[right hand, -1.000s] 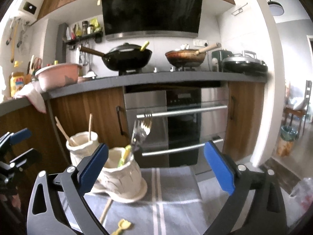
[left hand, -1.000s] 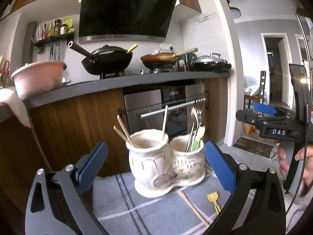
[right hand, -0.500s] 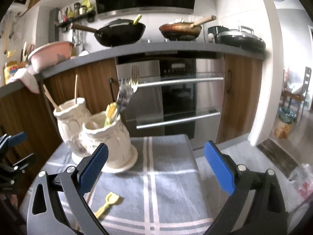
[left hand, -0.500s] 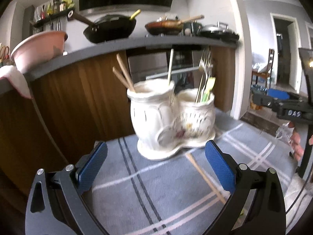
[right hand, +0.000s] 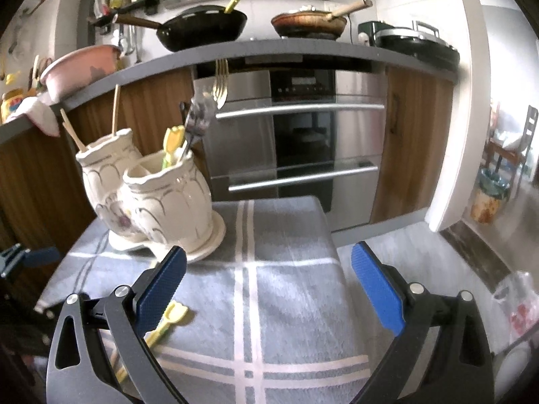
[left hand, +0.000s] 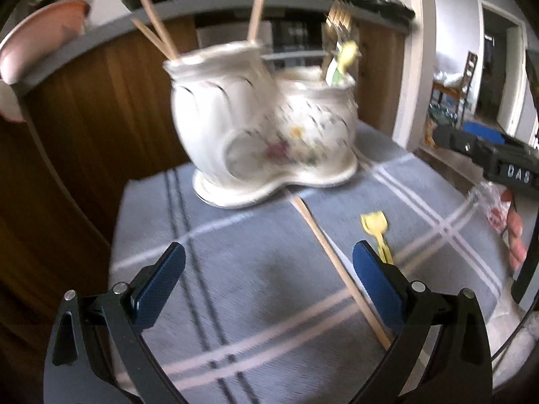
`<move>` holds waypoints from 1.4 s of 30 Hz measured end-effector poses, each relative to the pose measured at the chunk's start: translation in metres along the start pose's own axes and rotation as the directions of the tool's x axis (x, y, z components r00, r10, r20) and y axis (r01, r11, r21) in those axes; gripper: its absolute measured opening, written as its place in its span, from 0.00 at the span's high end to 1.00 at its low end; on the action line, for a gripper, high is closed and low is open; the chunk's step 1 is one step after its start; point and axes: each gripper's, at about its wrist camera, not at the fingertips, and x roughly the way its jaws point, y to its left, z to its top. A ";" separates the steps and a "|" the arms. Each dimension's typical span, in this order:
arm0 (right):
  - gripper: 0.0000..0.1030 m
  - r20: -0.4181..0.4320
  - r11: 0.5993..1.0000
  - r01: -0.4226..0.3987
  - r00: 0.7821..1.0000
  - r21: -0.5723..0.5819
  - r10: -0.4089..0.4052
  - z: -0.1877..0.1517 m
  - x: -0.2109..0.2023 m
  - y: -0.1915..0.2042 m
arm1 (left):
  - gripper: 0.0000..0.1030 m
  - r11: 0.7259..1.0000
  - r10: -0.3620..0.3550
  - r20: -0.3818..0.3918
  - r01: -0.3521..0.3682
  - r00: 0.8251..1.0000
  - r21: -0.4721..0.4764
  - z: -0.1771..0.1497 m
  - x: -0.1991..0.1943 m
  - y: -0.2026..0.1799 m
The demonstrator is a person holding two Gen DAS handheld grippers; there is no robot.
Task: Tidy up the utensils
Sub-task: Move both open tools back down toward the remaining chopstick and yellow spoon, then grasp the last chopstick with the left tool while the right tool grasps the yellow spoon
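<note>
Nearest in the left wrist view, the left gripper (left hand: 268, 282) has its blue pads wide apart and holds nothing; it hangs over a grey striped cloth (left hand: 256, 289). A bare chopstick (left hand: 340, 269) lies on the cloth, running from the holder's base toward the right pad and passing just beside it. A small yellow fork (left hand: 375, 232) lies next to the chopstick, near that same pad, touching neither pad as far as the blur allows. At the right edge of this view a hand (left hand: 515, 235) grips the body of the other tool. In the right wrist view the right gripper (right hand: 268, 277) is likewise spread wide and empty above the cloth, with the yellow fork partly hidden behind its left pad (right hand: 161, 286). Further back stands the holder (left hand: 266, 118), a white ceramic double pot on one shared base, blurred in the left view. Its left compartment carries three wooden chopsticks (left hand: 158, 33), two crossed and one upright. Its right compartment carries metal forks (right hand: 220, 82) and a yellow utensil (right hand: 173, 141). Behind it are wooden cabinets, an oven (right hand: 296, 131) and a counter with a wok (right hand: 202, 30), a pan (right hand: 310, 25) and a pink bowl (right hand: 81, 67).
</note>
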 end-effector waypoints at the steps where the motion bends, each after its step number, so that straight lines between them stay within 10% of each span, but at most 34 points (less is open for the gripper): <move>1: 0.05 -0.004 1.000 -0.001 1.000 -0.002 0.001 -0.001 0.001 -0.001 | 0.05 1.000 -0.001 -0.008 0.001 1.000 0.008 -0.001 0.002 -0.003; 16: 0.05 -0.037 0.999 -0.014 0.999 -0.042 0.012 -0.011 0.002 0.007 | 0.12 0.998 -0.043 -0.133 0.047 0.990 0.032 -0.010 0.034 -0.020; 27: 0.05 -0.137 0.995 -0.102 0.986 -0.022 0.098 -0.019 0.000 0.022 | 0.92 0.987 -0.159 -0.158 0.161 0.975 0.000 -0.013 0.031 -0.005; 35: 0.13 -0.240 0.981 -0.190 0.955 -0.048 0.174 -0.032 0.005 0.059 | 0.94 0.986 -0.164 -0.157 0.156 0.974 -0.059 -0.019 0.024 0.022; 42: 0.46 -0.336 0.969 -0.225 0.925 -0.099 0.180 -0.045 0.011 0.093 | 0.94 0.988 -0.147 -0.144 0.137 0.979 -0.075 -0.026 0.015 0.034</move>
